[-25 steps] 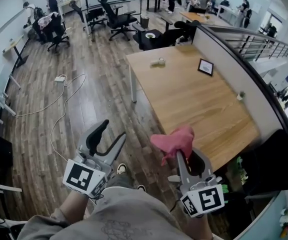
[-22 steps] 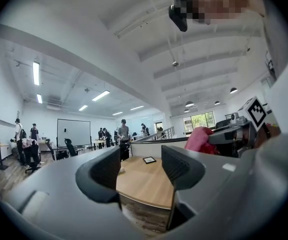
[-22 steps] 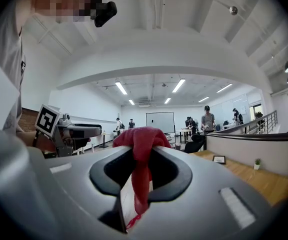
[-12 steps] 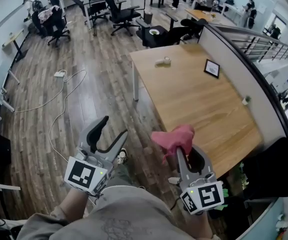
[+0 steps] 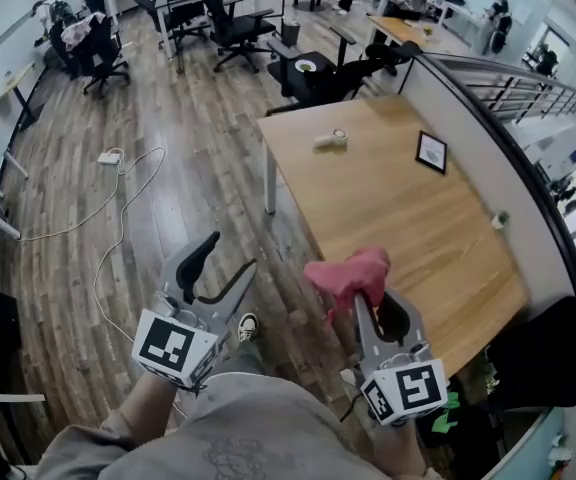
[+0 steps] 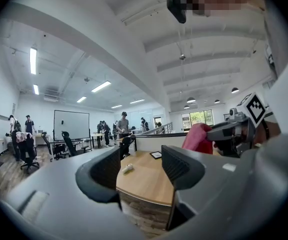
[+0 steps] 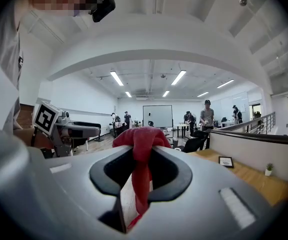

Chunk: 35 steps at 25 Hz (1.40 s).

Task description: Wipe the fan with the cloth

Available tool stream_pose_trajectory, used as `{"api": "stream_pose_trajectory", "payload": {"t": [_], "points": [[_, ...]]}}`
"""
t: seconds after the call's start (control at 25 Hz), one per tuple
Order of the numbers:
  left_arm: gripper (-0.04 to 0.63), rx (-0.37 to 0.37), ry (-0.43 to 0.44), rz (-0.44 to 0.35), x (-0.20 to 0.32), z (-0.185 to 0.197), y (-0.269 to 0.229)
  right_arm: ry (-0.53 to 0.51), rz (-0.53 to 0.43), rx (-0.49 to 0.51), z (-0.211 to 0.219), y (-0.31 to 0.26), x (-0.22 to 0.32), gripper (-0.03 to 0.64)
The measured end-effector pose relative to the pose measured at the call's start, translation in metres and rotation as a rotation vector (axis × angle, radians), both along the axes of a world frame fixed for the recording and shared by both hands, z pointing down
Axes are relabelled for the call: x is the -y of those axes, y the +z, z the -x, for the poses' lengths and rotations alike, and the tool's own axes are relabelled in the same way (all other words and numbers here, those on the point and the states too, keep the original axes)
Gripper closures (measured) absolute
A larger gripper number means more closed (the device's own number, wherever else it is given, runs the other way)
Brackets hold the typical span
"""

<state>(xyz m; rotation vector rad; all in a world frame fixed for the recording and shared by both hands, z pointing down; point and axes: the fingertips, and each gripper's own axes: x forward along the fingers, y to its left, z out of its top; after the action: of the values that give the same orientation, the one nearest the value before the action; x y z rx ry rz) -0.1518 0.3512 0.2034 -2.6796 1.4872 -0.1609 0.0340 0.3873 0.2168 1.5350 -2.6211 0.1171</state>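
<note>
Inside the right claw (image 7: 141, 151), the red cloth (image 7: 142, 184) hangs lengthwise, tail downward.

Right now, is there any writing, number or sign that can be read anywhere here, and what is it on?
No text here can be read.
The cubes on the left gripper and right gripper: black-and-white square patterns, no letters.
The framed card on the table: too small to read.
The whiteboard: no writing can be made out.
</note>
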Motion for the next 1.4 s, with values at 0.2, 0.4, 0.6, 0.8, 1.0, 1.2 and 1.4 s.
{"api": "stream_pose_trajectory", "payload": {"t": [0.2,0.4,0.6,0.8,1.0,1.2,1.4], "points": [[0.339,0.016,0.027,0.041,0.062,0.027,0.002,0.041,0.023,-0.019,0.025,0.0,0.059,0.532],[0.339,0.042,0.069,0.061,0.122,0.054,0.005,0.091,0.037,-0.034,0.049,0.0,0.118,0.532],[0.339,0.082,0.125,0.062,0.177,0.069,0.011,0.128,0.059,-0.049,0.071,0.01,0.168,0.532],[0.339,0.107,0.16,0.1,0.215,0.074,0.023,0.156,0.104,-0.054,0.083,0.024,0.197,0.532],[0.339,0.095,0.192,0.122,0.25,0.067,0.036,0.167,0.158,-0.061,0.084,0.045,0.226,0.532],[0.339,0.111,0.217,0.142,0.282,0.048,0.048,0.201,0.183,-0.053,0.063,0.061,0.255,0.532],[0.339,0.137,0.227,0.16,0.325,0.026,0.055,0.213,0.202,-0.015,0.042,0.071,0.3,0.532]]}}
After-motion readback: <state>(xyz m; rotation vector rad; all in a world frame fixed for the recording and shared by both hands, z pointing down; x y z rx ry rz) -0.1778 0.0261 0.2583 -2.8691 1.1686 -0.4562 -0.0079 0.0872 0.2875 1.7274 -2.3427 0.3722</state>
